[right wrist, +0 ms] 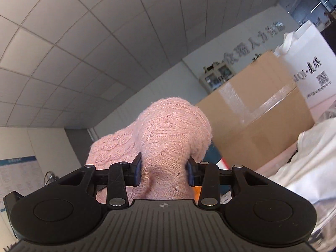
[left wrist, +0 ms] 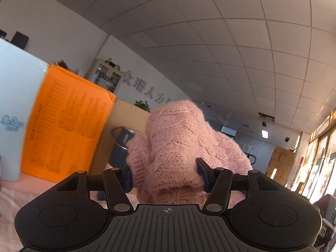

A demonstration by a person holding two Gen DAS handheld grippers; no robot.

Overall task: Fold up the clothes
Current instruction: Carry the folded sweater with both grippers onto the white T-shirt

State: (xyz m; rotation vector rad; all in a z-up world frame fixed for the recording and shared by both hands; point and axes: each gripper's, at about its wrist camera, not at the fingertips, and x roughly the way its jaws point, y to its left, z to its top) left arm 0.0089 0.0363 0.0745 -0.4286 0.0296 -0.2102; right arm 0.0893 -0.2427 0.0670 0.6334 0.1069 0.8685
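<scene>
A pink-covered surface (left wrist: pixel 12 197) carries an orange box (left wrist: pixel 67 126) beside a pale box (left wrist: pixel 14 115).

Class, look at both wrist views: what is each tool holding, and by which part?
Both the left tool and the right tool are shut on a bunched fold of the pink sweater; which part of the garment cannot be told.

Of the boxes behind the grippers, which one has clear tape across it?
The plain brown cardboard box in the right wrist view; the orange box in the left wrist view bears printed text instead.
</scene>
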